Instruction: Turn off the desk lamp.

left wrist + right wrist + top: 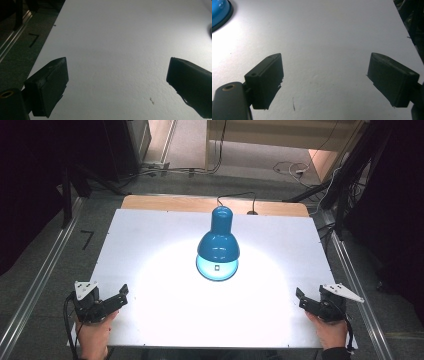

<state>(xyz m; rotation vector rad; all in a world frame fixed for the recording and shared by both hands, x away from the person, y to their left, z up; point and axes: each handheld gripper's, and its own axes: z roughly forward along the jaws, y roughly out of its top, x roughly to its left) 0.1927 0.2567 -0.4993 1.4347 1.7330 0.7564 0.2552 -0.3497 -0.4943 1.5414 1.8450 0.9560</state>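
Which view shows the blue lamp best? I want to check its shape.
The high view: the whole blue lamp shows, lit, mid-table. The right gripper view catches just a blue edge at top left; the left gripper view shows nothing clearly recognisable as the lamp.

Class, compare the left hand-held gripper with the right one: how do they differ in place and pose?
The left hand-held gripper sits at the table's near left corner; the right hand-held gripper at its near right. The left points up and rightward, the right up and leftward. Both are open, empty, and apart from the blue lamp.
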